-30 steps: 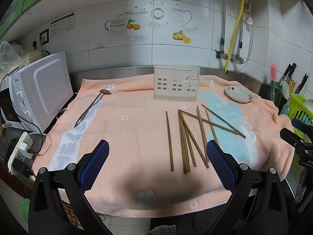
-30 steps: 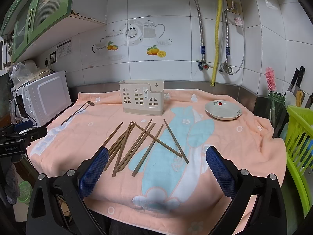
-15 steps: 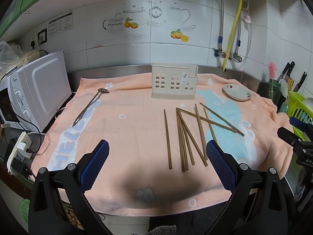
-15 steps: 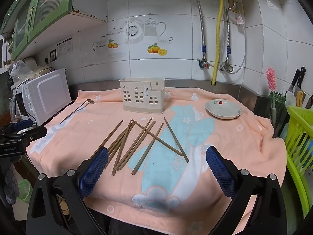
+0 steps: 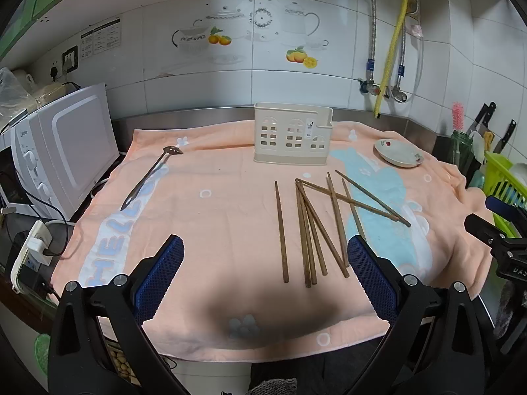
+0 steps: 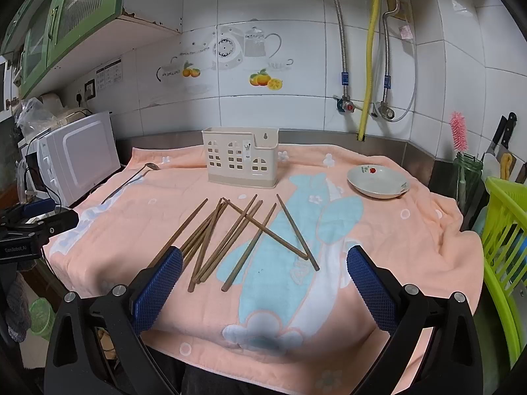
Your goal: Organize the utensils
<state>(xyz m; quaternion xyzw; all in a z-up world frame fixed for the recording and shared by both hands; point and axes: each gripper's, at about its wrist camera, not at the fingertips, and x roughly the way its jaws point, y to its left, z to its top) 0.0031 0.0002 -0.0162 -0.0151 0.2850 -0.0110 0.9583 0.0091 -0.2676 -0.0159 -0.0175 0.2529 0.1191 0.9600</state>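
Chopsticks (image 6: 237, 233) lie scattered just beyond wide-spread right gripper (image 6: 263, 283)

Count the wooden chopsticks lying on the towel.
9 chopsticks: one alone on the left, six fanned out in the middle, two lying slantwise across them on the right. The overlaps may hide another.

You are working in a home kitchen. Behind the towel-covered counter (image 6: 411, 230) rises a white tiled wall (image 6: 296, 26) with teapot and fruit decals; green cabinets (image 6: 66, 10) hang above its left end, a white microwave (image 5: 66, 151) stands left, and knives (image 5: 494, 125) and a green dish rack (image 6: 504, 223) sit right.
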